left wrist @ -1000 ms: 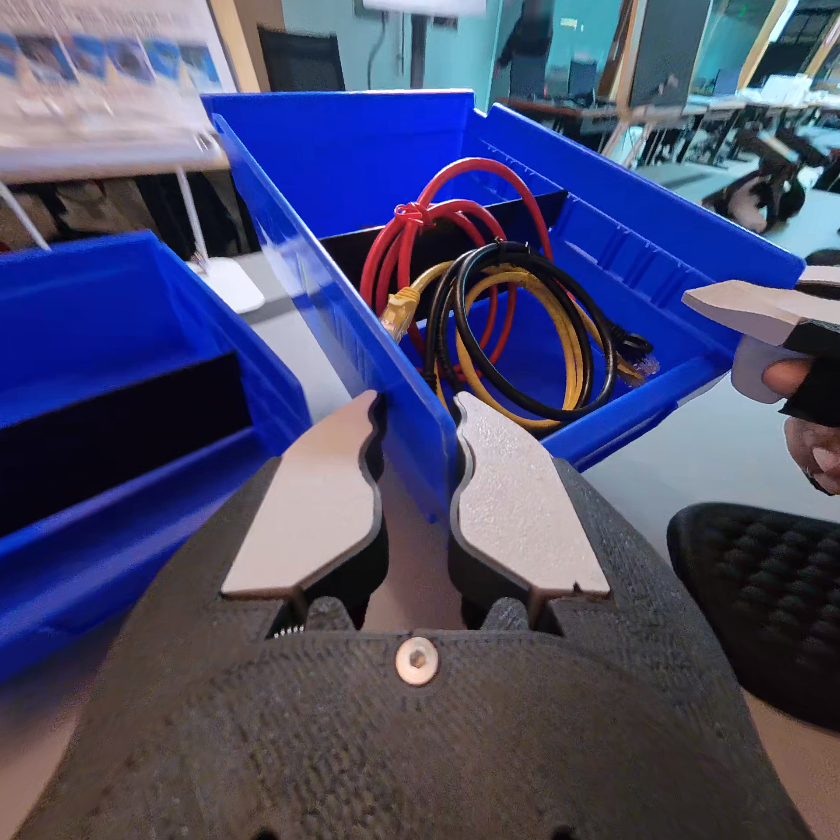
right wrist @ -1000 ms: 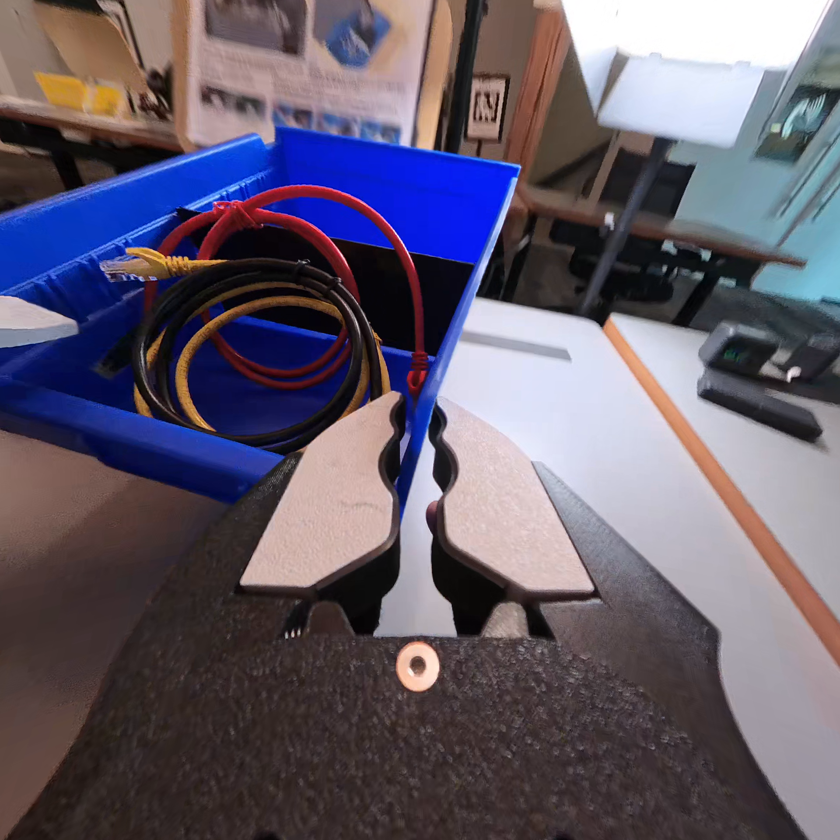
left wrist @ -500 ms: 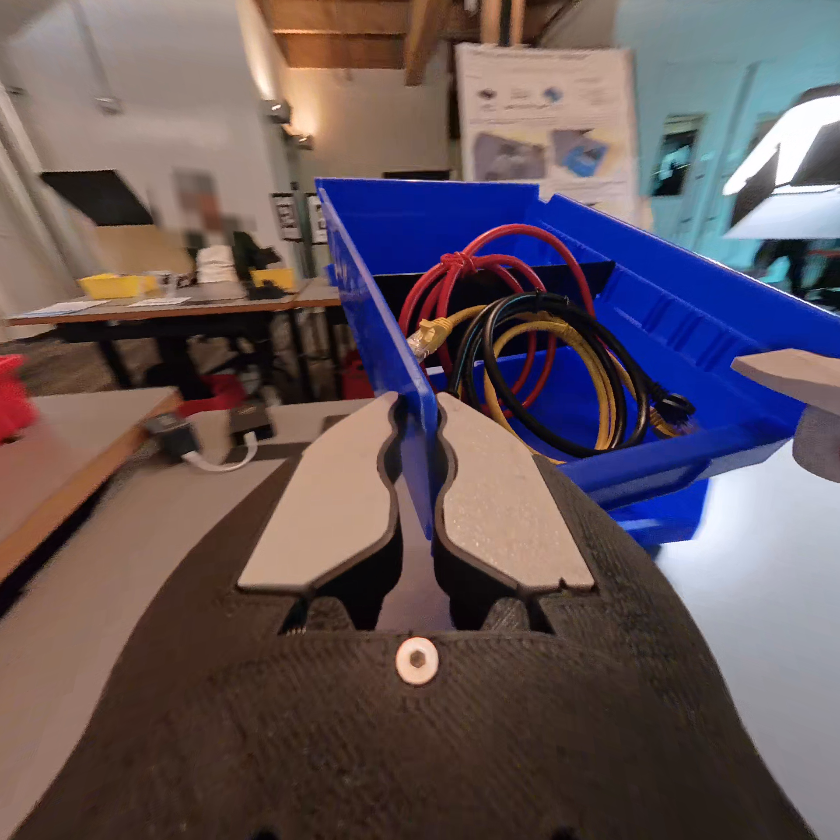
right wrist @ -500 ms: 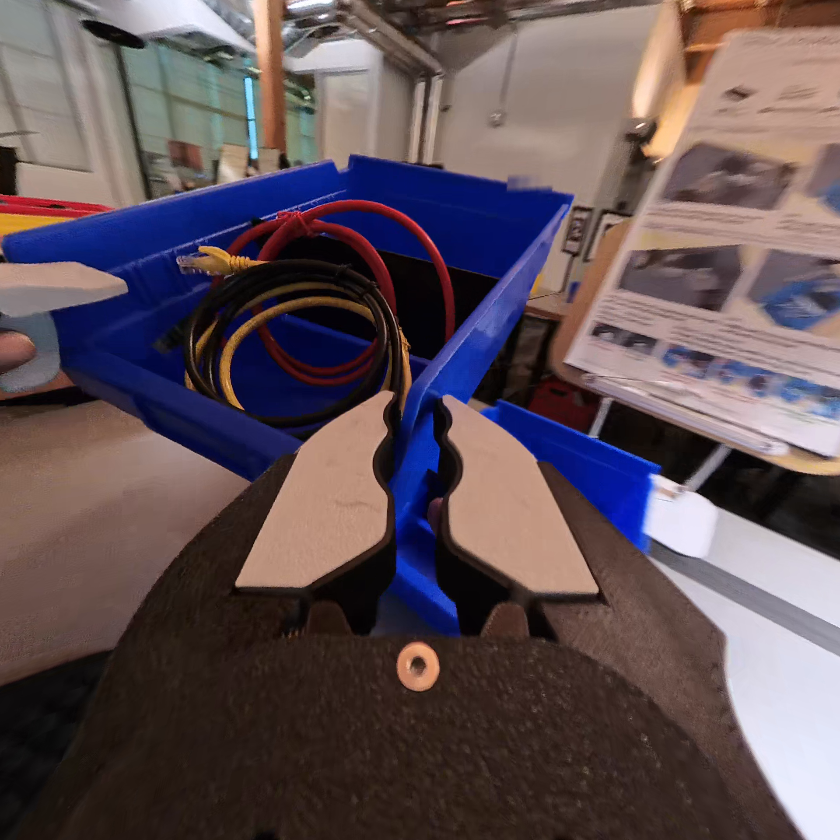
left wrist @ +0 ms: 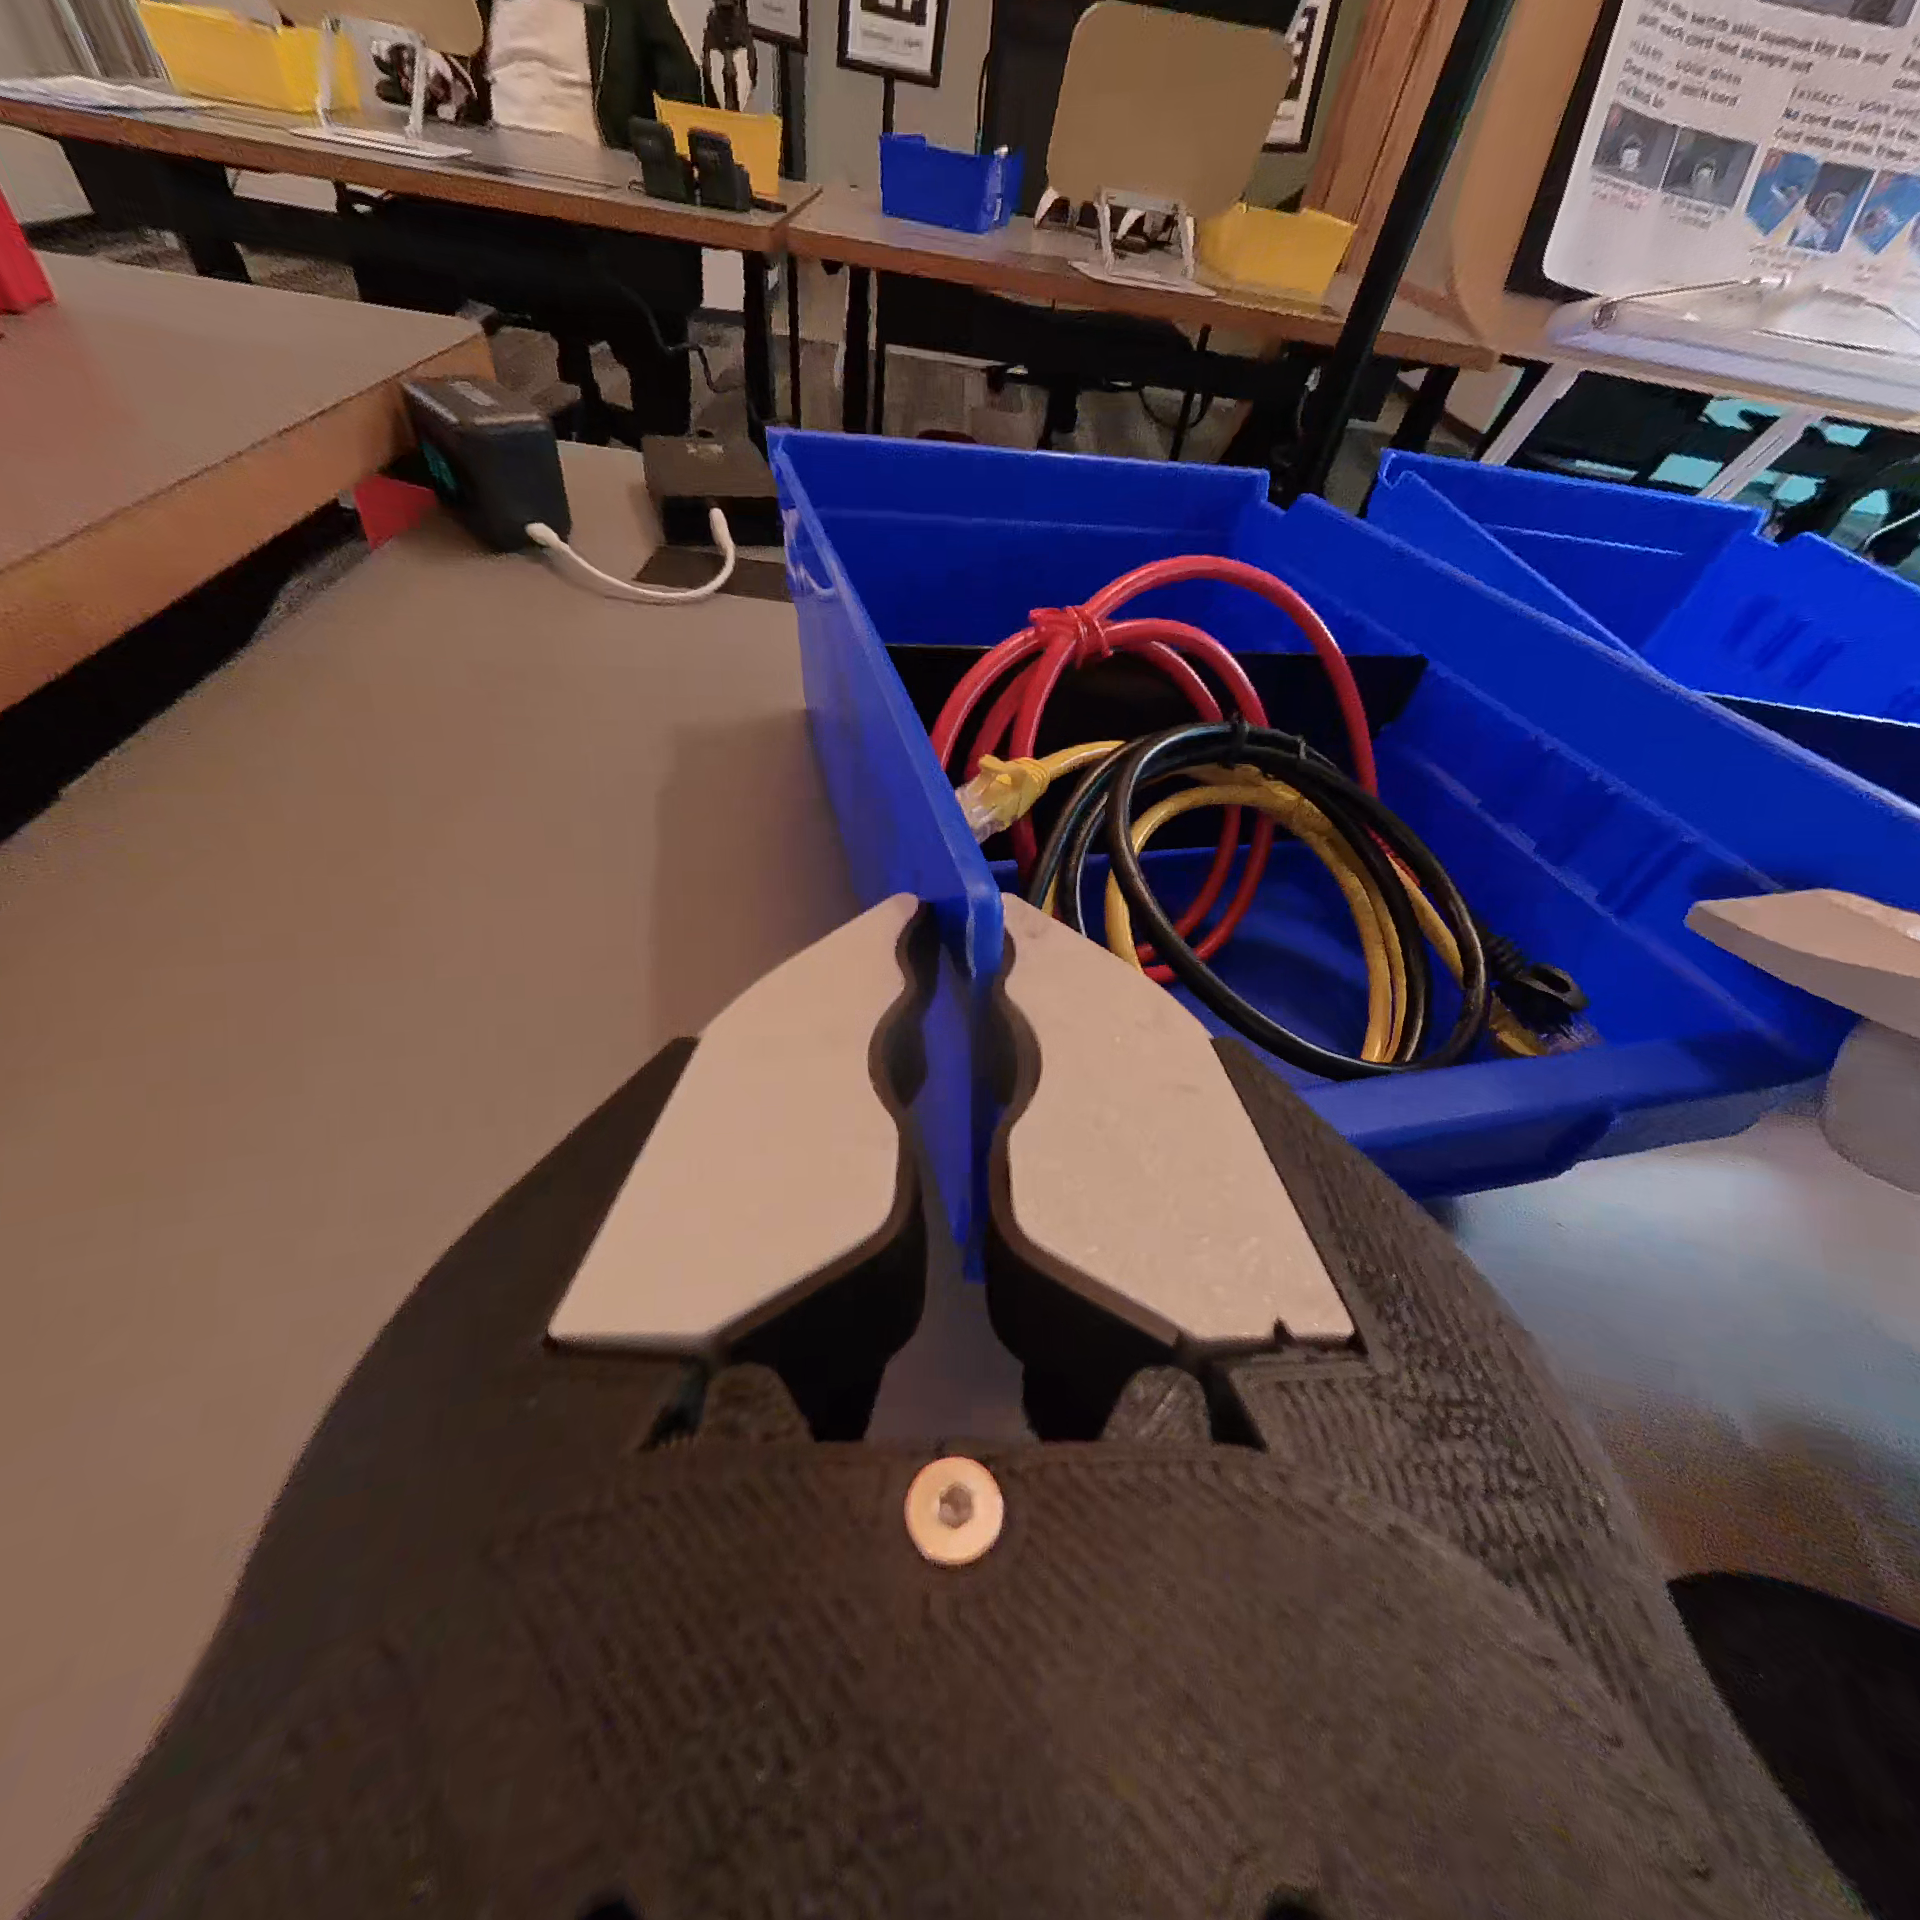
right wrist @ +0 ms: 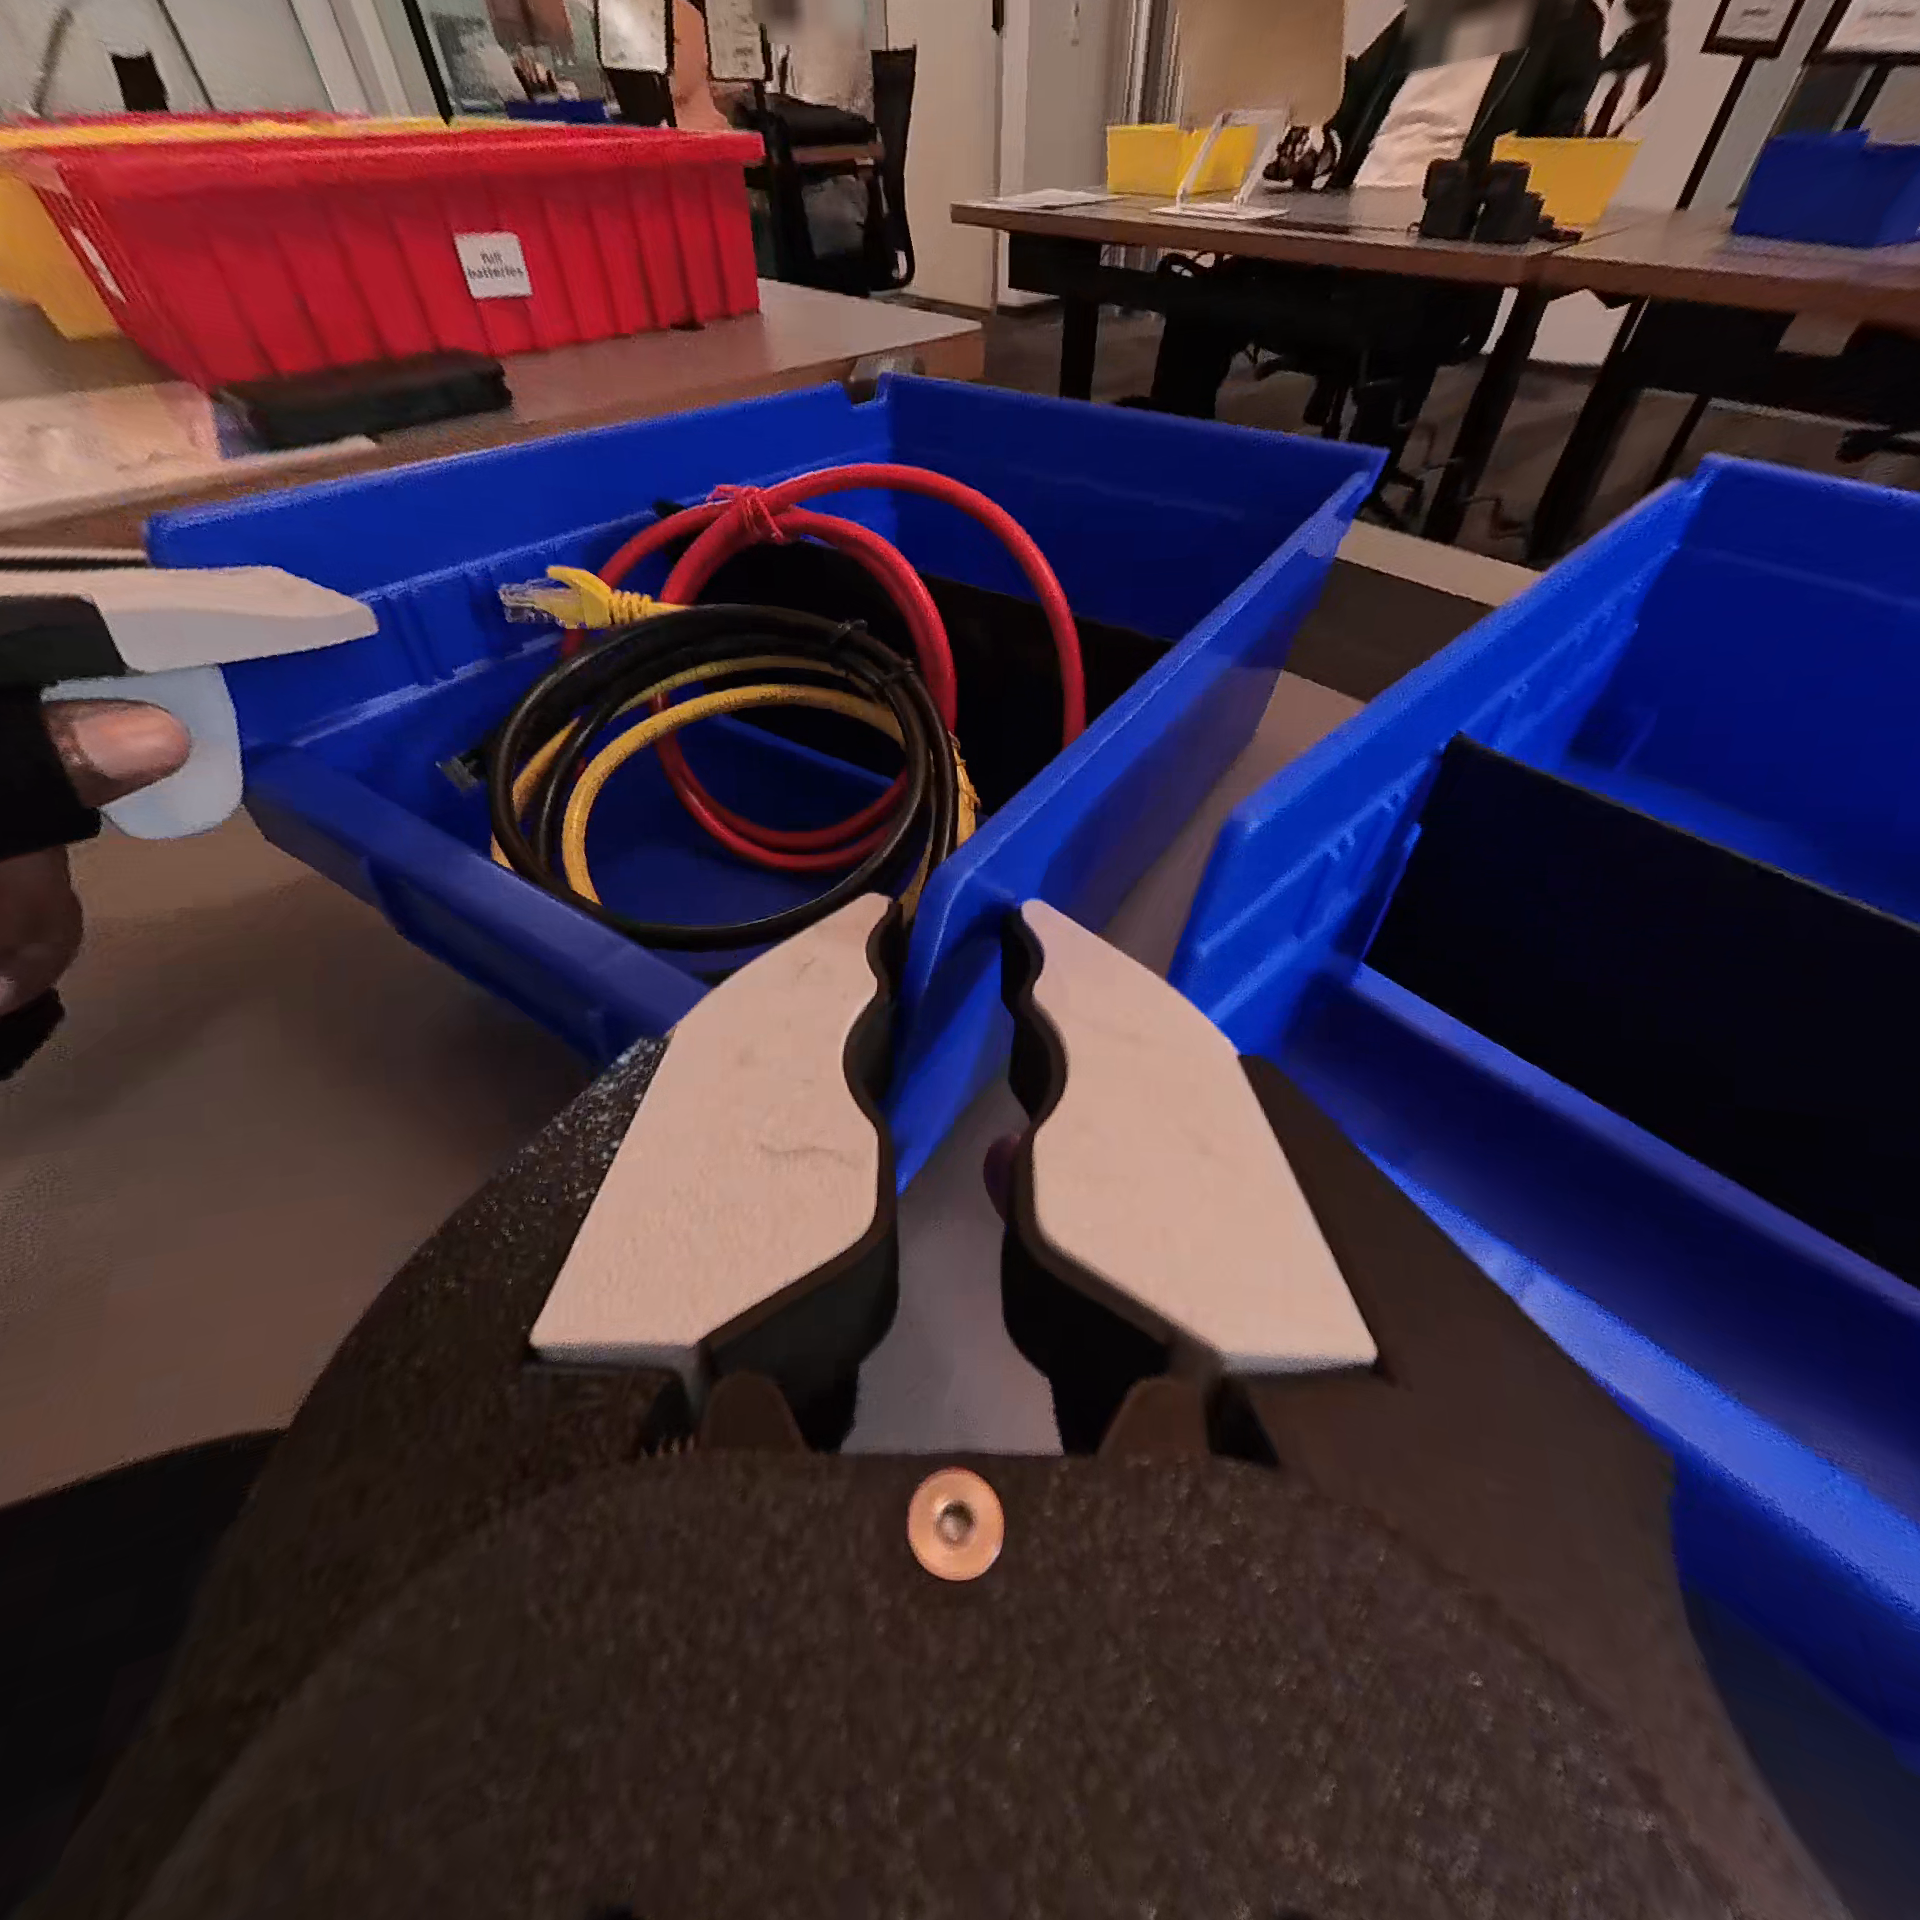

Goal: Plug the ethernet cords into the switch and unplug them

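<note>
Your left tongs (left wrist: 961, 914) and right tongs (right wrist: 951, 909) each pinch a side wall of the blue bin (left wrist: 894, 748) holding coiled ethernet cords (left wrist: 1226, 831). Setup step, likely; next, set it on the worktop (left wrist: 364, 831); no switch in view.

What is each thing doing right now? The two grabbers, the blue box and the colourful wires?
Left gripper: shut on the blue plastic bin's left side wall.
Right gripper: shut on the bin's right side wall.
Blue plastic bin: gripped on both sides, open-topped, holding cords.
Red ethernet cord: coiled, tied, in bin.
Black ethernet cord: coiled, in bin.
Yellow ethernet cord: coiled, unplugged, in bin.
</note>
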Demonstrator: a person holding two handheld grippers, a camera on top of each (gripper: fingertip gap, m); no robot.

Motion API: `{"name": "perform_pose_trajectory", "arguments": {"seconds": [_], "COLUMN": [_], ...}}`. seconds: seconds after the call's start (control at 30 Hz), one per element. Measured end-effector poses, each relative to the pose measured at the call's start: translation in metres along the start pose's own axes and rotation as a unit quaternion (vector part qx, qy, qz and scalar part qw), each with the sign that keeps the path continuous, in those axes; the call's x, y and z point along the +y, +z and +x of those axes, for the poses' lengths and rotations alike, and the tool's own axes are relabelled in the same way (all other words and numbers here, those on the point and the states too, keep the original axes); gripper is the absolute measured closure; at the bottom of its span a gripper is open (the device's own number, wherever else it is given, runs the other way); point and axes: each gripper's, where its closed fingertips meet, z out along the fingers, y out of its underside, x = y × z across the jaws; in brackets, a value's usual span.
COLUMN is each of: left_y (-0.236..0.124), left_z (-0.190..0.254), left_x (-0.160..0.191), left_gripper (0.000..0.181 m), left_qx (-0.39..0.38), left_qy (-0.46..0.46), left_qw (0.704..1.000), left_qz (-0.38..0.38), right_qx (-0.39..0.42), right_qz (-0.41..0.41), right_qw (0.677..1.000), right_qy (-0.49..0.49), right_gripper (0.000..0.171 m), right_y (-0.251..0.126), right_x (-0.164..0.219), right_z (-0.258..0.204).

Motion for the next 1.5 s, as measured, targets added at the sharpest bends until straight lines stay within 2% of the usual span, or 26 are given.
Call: {"name": "perform_pose_trajectory", "arguments": {"seconds": [0.13,0.17,0.23,0.27,0.4,0.47,0.57,0.63,0.77,0.83,0.9,0.97,1.1,1.5], "left_y": [0.012,0.015,0.018,0.017,-0.002,-0.009,-0.01,-0.007,0.007,0.016,0.025,0.028,0.03,0.03], "left_z": [0.014,0.02,0.031,0.034,0.029,0.044,0.077,0.098,0.111,0.112,0.112,0.116,0.129,0.151], "left_x": [0.012,0.019,0.02,0.02,-0.018,-0.027,-0.008,0.008,0.059,0.078,0.088,0.093,0.096,0.098], "left_gripper": [0.174,0.169,0.151,0.15,0.145,0.147,0.14,0.137,0.133,0.131,0.133,0.137,0.145,0.146], "left_qx": [0.016,0.029,0.061,0.07,0.047,0.084,0.175,0.219,0.246,0.249,0.248,0.266,0.277,0.239], "left_qy": [0.006,0.009,0.013,0.023,0.094,0.15,0.226,0.284,0.398,0.434,0.459,0.468,0.47,0.446], "left_qw": [0.999,0.998,0.996,0.995,0.994,0.985,0.95,0.92,0.842,0.81,0.788,0.77,0.762,0.803], "left_qz": [-0.03,-0.051,-0.058,-0.064,-0.009,-0.028,-0.124,-0.159,-0.268,-0.305,-0.326,-0.342,-0.348,-0.314], "right_qx": [-0.002,-0.021,-0.062,-0.075,-0.1,-0.117,-0.131,-0.123,-0.104,-0.098,-0.103,-0.113,-0.099,0.005], "right_qz": [-0.023,-0.039,-0.058,-0.058,-0.07,-0.121,-0.232,-0.274,-0.324,-0.342,-0.354,-0.354,-0.359,-0.384], "right_qw": [1.0,0.999,0.996,0.995,0.99,0.979,0.944,0.922,0.888,0.873,0.864,0.862,0.856,0.875], "right_qy": [0.005,0.014,0.023,0.012,-0.072,-0.116,-0.194,-0.246,-0.308,-0.333,-0.343,-0.344,-0.358,-0.295], "right_gripper": [0.151,0.145,0.144,0.141,0.125,0.123,0.114,0.114,0.113,0.121,0.137,0.139,0.141,0.138], "right_y": [-0.008,-0.009,-0.02,-0.029,-0.067,-0.078,-0.08,-0.074,-0.054,-0.047,-0.046,-0.05,-0.076,-0.211], "right_x": [0.014,0.019,0.02,0.016,-0.006,-0.003,0.027,0.044,0.069,0.077,0.081,0.081,0.083,0.116], "right_z": [0.012,0.012,0.01,0.012,0.038,0.055,0.079,0.089,0.101,0.108,0.113,0.114,0.125,0.191]}}
